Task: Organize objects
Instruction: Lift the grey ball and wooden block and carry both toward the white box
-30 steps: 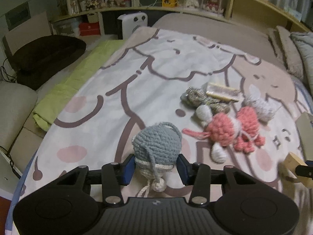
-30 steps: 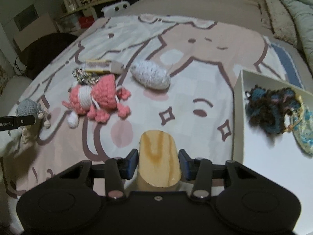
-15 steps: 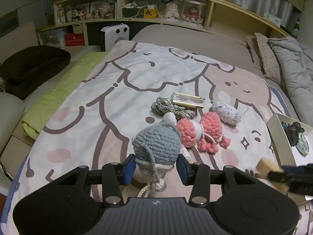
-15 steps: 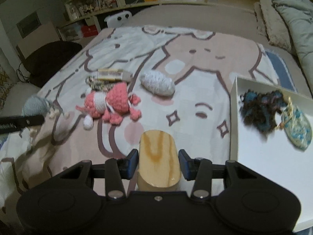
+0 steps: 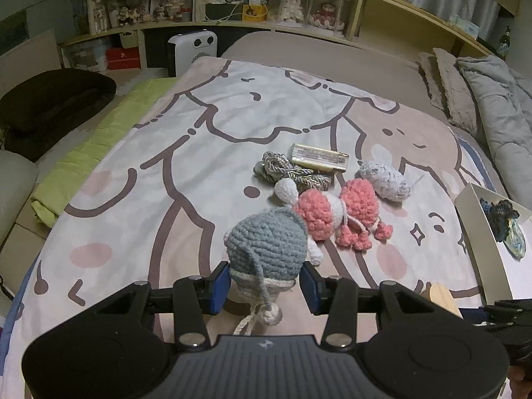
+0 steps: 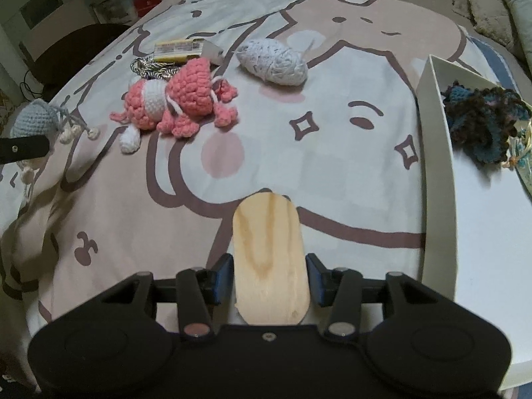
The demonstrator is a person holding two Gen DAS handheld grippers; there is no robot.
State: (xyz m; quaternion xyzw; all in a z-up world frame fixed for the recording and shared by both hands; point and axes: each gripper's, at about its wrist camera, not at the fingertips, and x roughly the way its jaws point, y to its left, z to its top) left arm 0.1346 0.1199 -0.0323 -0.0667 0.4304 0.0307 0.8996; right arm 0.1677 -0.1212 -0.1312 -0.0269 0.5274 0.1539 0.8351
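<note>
My left gripper (image 5: pixel 266 282) is shut on a grey-blue crochet toy (image 5: pixel 266 242), which hangs above the blanket with its cord dangling. That toy (image 6: pixel 35 119) also shows at the far left of the right wrist view. My right gripper (image 6: pixel 269 279) is shut on an oval wooden block (image 6: pixel 269 239), low over the blanket just left of a white box (image 6: pixel 435 166). On the blanket lie a pink crochet toy (image 5: pixel 332 212), a white yarn ball (image 5: pixel 385 179), a braided cord (image 5: pixel 289 173) and a yellow pack (image 5: pixel 317 159).
The white box (image 5: pixel 478 232) holds dark yarn (image 6: pixel 482 119) and a pale blue knitted piece. Pillows (image 5: pixel 482 99) lie at the right. A shelf (image 5: pixel 266 6) and a white heater (image 5: pixel 193 46) stand beyond the bed. A green sheet (image 5: pixel 99 153) and a dark cushion (image 5: pixel 56 96) lie at the left.
The left gripper has lifted a little with the grey toy and swung towards the pink toy. The right gripper has sunk towards the blanket with the wooden block.
</note>
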